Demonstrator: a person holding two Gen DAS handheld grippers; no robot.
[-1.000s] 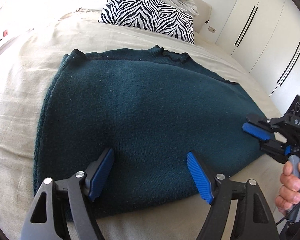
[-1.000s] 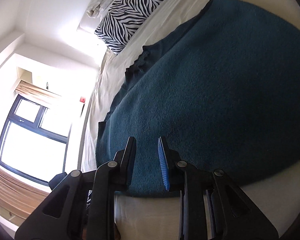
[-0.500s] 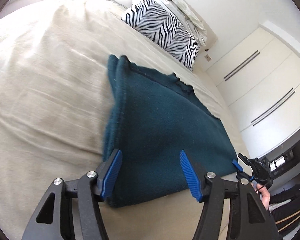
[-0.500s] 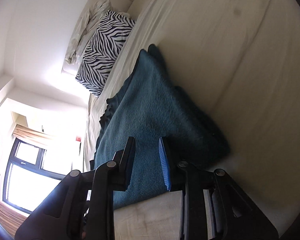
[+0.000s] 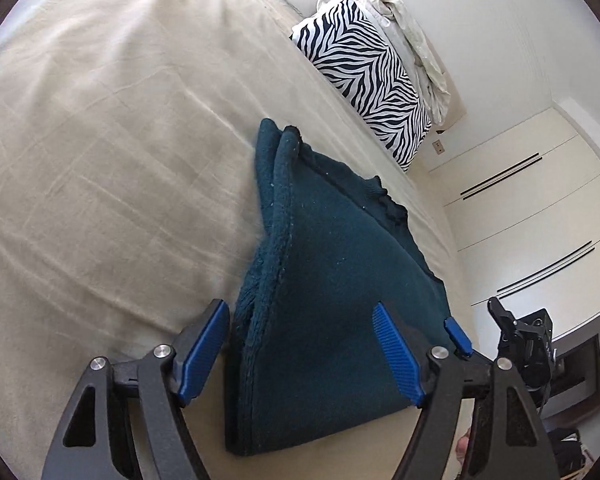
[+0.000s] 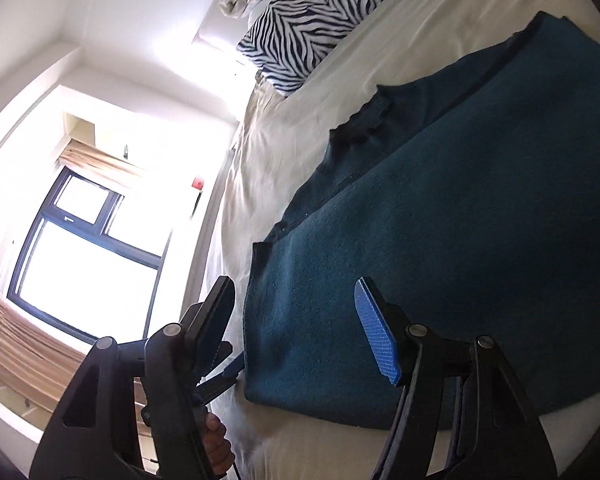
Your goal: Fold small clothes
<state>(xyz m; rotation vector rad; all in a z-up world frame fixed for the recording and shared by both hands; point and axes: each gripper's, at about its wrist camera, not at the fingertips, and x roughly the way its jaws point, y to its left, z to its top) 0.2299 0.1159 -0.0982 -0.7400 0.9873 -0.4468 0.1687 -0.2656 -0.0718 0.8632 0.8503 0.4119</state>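
Swung round since a second ago to sight along the folded edge, I keep my left gripper (image 5: 300, 354) spread over the teal sweater (image 5: 332, 320) on the bed (image 5: 100, 140), while my right gripper (image 6: 296, 332), clasping nothing, is opening astride its near corner, freeing the fold to settle.

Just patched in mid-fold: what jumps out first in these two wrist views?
A dark teal sweater lies folded on the beige bedsheet, filling the middle of both views. The left gripper and right gripper each straddle its near edge, jaws opening with cloth between them but unpinched. At the head of the bed sits a zebra-print pillow.
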